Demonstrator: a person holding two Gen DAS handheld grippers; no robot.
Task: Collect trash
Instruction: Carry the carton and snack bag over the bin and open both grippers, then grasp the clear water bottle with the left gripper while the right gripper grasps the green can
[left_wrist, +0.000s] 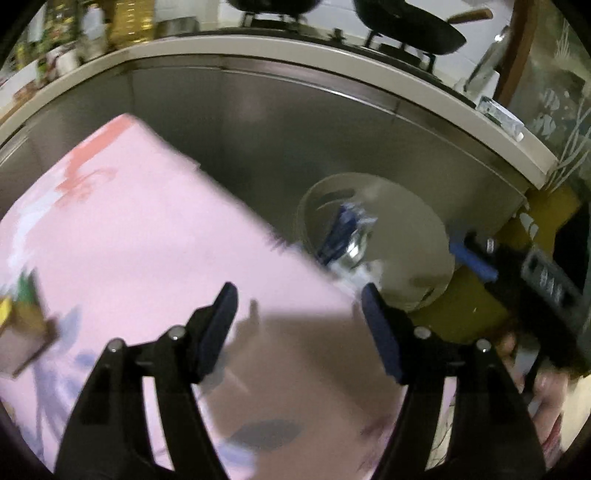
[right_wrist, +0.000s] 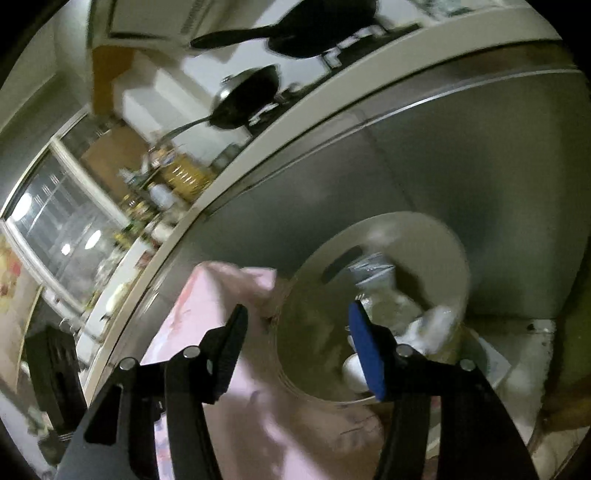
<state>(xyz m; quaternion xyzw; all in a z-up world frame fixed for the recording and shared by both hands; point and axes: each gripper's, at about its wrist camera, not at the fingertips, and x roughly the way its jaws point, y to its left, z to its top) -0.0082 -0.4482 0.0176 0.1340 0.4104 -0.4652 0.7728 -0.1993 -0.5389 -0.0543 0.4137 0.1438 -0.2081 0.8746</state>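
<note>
Trash (left_wrist: 349, 230) lies inside a pale, round bin (left_wrist: 413, 221) with slotted handle holes near its rim. From the left wrist view it reads as blue-and-silver crinkled wrappers, blurred. From the right wrist view, the bin (right_wrist: 314, 280) holds clear crumpled plastic (right_wrist: 373, 273) toward the back, white crumpled paper (right_wrist: 432, 325) at the right and a small white rounded piece low down — partly hidden behind a jaw.

The bin stands on the floor against a grey metal cabinet front (left_wrist: 258, 122), just beside a surface under a pink patterned cloth (left_wrist: 140, 240); the cloth's edge touches or overlaps the bin's rim.

Left gripper (left_wrist: 299, 314): jaws apart, nothing between them, over the cloth's corner near the bin.
Right gripper (right_wrist: 297, 345): jaws apart, nothing between them, over the bin's mouth. It shows in the left wrist view as a yellow and black body (left_wrist: 517, 266) on the bin's far side, with a hand (left_wrist: 546, 384) below it.

Above the cabinet runs a pale counter (left_wrist: 295, 44) — dark pans (left_wrist: 410, 26) on a stove, bottles at left.
</note>
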